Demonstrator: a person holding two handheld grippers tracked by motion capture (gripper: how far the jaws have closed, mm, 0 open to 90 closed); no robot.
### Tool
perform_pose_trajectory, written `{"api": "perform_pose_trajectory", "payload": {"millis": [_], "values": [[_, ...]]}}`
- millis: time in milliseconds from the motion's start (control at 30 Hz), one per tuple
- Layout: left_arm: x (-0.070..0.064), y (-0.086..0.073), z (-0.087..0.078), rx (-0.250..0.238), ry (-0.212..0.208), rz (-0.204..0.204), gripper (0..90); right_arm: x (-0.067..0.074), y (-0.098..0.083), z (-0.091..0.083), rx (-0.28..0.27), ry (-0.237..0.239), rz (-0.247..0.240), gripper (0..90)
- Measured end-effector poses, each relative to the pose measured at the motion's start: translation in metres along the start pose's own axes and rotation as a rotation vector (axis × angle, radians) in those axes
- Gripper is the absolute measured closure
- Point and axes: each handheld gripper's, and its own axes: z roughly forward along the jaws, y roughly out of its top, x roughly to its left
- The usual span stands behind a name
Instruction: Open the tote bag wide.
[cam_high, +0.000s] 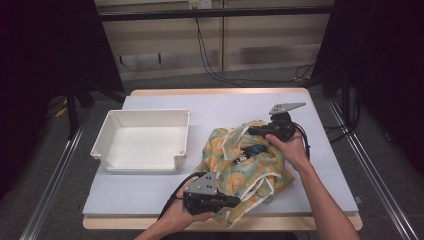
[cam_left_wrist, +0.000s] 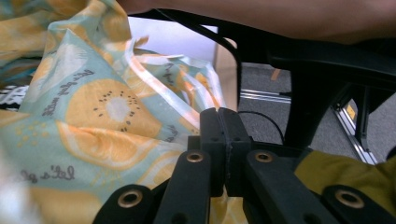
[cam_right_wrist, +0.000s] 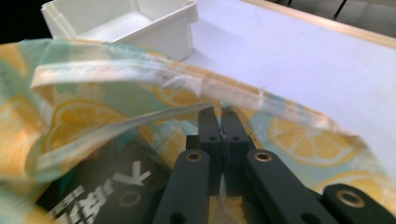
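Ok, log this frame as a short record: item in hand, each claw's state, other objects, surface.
item: lemon-print fabric bag, crumpled, a dark printed packet showing inside its mouth
left claw: jaws shut on the bag's near edge
right claw: jaws shut on the bag's far rim by the white trim
other object: white bin, empty, apart from the bag
surface: pale sheet on table

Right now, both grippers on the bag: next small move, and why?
Probably pull the two grippers apart a little to widen the bag's mouth. The left gripper is shut on the bag at its near edge, the right gripper is shut on its far rim. A dark packet already lies inside, and the white bin stands beside the bag, apart from it.
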Motion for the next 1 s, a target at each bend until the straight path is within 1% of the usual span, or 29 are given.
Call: {"api": "perform_pose_trajectory", "payload": {"millis": [33,67,133,200,233,267,300,333,367,400,433,467,500,533,567,600,633,700,733,767,800,833,900,933,967,1000], "values": [[-0.002,-0.001,0.0,0.015,-0.006,0.008,89.9,-0.001,0.001,0.001,-0.006,-0.005,0.003,89.7],[-0.005,-0.003,0.001,0.02,-0.01,0.011,90.0,-0.003,0.001,0.001,-0.01,-0.005,0.006,89.6],[-0.011,-0.007,0.002,0.037,-0.035,0.019,90.0,-0.007,0.002,0.004,-0.009,-0.016,0.015,89.7],[-0.015,-0.01,0.002,0.066,-0.034,0.035,90.0,-0.011,0.003,0.007,0.0,-0.016,0.023,89.8],[-0.015,-0.011,0.002,0.059,-0.043,0.036,90.0,-0.013,0.004,0.009,0.001,-0.014,0.023,89.8],[-0.015,-0.013,0.002,0.054,-0.044,0.022,90.0,-0.014,0.005,0.01,0.003,-0.011,0.022,89.8],[-0.014,-0.015,0.002,0.058,-0.044,0.016,90.0,-0.014,0.006,0.012,0.003,-0.029,0.013,89.8],[-0.014,-0.015,0.002,0.058,-0.044,0.016,90.0,-0.014,0.006,0.012,0.003,-0.029,0.013,89.8],[-0.012,-0.016,0.002,0.064,-0.035,0.015,90.0,-0.013,0.007,0.016,0.003,-0.03,0.018,89.7],[-0.011,-0.018,0.002,0.052,-0.03,-0.002,89.8,-0.012,0.008,0.018,0.011,-0.033,0.009,89.4],[-0.009,-0.018,0.002,0.05,-0.027,-0.005,89.5,-0.01,0.008,0.019,0.013,-0.027,0.007,88.2],[-0.008,-0.019,0.002,0.047,-0.023,-0.009,88.8,-0.009,0.008,0.018,0.017,-0.018,0.002,85.4],[-0.006,-0.018,0.0,0.043,-0.016,-0.014,87.3,-0.007,0.008,0.018,0.02,-0.021,-0.005,82.4],[-0.004,-0.017,-0.002,0.028,-0.008,-0.03,85.7,-0.006,0.008,0.016,0.02,-0.029,-0.004,77.5],[-0.003,-0.016,-0.003,0.013,0.001,-0.038,83.4,-0.006,0.008,0.013,0.016,-0.033,-0.001,75.9],[-0.001,-0.014,-0.005,0.007,0.003,-0.04,80.8,-0.005,0.009,0.011,0.013,-0.035,-0.009,73.2],[-0.001,-0.012,-0.006,-0.011,0.001,-0.049,78.9,-0.005,0.009,0.007,0.006,-0.043,-0.009,68.4],[0.0,-0.008,-0.009,-0.019,0.008,-0.034,78.1,-0.003,0.011,-0.001,-0.01,-0.049,-0.004,64.7],[0.0,-0.006,-0.01,-0.026,0.014,-0.03,76.0,-0.001,0.011,-0.005,-0.023,-0.046,-0.005,61.1],[0.0,-0.003,-0.011,-0.03,0.021,-0.028,75.2,0.001,0.012,-0.009,-0.029,-0.049,-0.006,58.5],[0.001,-0.001,-0.012,-0.043,0.019,-0.027,74.5,0.004,0.012,-0.013,-0.035,-0.051,-0.009,57.6],[0.003,0.001,-0.012,-0.051,0.027,-0.027,73.3,0.007,0.013,-0.016,-0.032,-0.052,-0.018,55.2],[0.008,0.006,-0.015,-0.071,0.056,-0.032,72.3,0.011,0.013,-0.022,-0.029,-0.063,-0.032,50.7],[0.014,0.009,-0.016,-0.094,0.067,-0.044,72.3,0.012,0.012,-0.025,-0.032,-0.062,-0.032,49.9],[0.017,0.01,-0.016,-0.103,0.078,-0.045,72.4,0.014,0.011,-0.03,-0.046,-0.063,-0.03,49.1],[0.021,0.012,-0.018,-0.111,0.099,-0.045,72.5,0.015,0.011,-0.032,-0.057,-0.062,-0.028,47.3]]}}
